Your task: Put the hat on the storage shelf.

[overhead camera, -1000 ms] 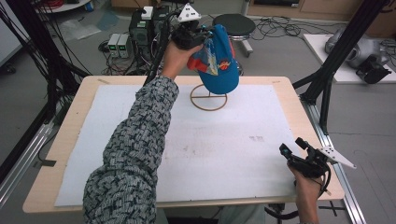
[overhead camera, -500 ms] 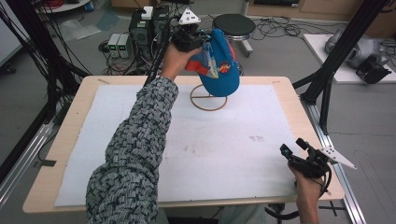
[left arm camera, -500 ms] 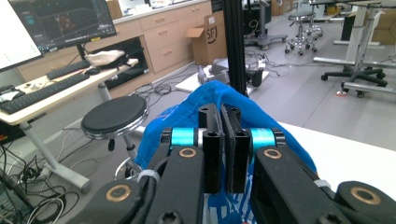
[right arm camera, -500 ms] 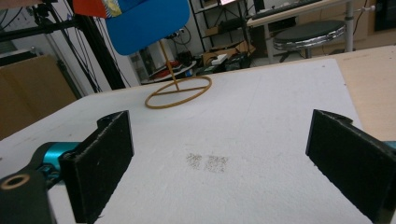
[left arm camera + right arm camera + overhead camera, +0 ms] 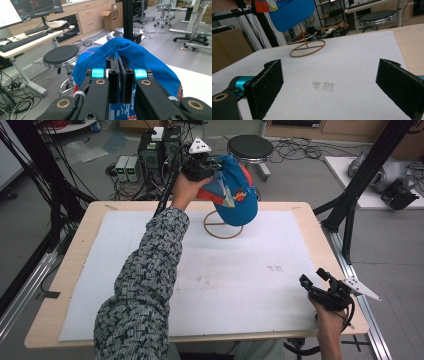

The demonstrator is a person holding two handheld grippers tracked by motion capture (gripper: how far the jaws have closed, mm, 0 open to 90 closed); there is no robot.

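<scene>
Left hand-held gripper (image 5: 119,75) reaches far forward, jaws clamped; right hand-held gripper (image 5: 329,87) rests near, jaws wide.

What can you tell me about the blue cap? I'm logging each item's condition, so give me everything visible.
The blue cap looks like soft fabric, with an orange-red brim, an orange patch on the far side and a printed emblem. It sits up on a thin gold wire stand with a ring base at the far middle of the table. The left gripper pinches a fold of its cloth; the left gripper view shows the jaws closed on it.
</scene>
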